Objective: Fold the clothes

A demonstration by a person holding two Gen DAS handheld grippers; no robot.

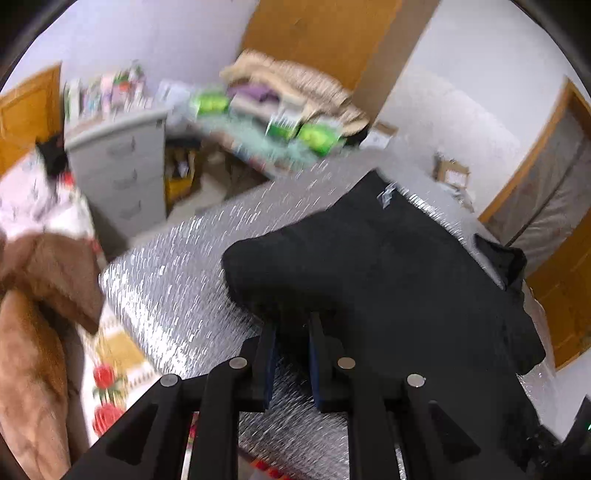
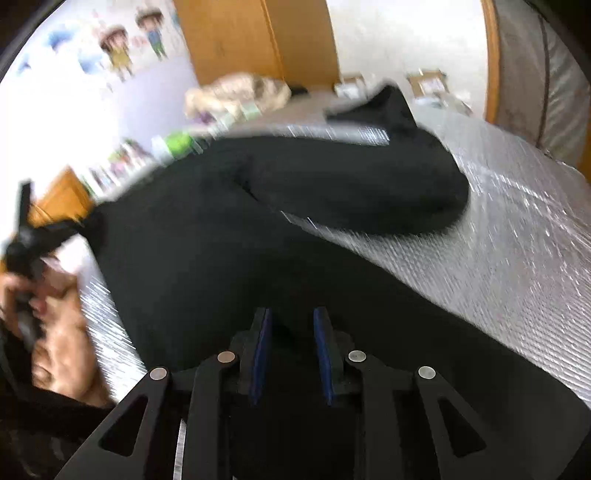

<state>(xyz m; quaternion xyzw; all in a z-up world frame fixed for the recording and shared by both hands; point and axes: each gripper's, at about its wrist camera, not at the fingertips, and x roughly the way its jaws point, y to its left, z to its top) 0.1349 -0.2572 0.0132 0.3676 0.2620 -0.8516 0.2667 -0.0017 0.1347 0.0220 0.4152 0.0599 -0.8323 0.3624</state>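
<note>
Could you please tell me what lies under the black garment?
The black garment lies on a silver, textured foil-like mat, which shows around its edges in both wrist views. Whatever is beneath the cloth's middle is covered and cannot be seen.

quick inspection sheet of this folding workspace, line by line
surface: silver embossed foil mat, mostly bare on its left side.
job's things: black fabric garment spread over the mat, partly doubled over; images blurred.
clutter: brown fuzzy blanket beside the mat.
grippers: left gripper at the garment's edge, jaws slightly apart, grip unclear; right gripper over the garment, jaws apart likewise.
cables: nothing seen.
surroundings: grey drawer cabinet, wooden door, cartoon wall stickers, a hand on the other gripper's handle.
</note>
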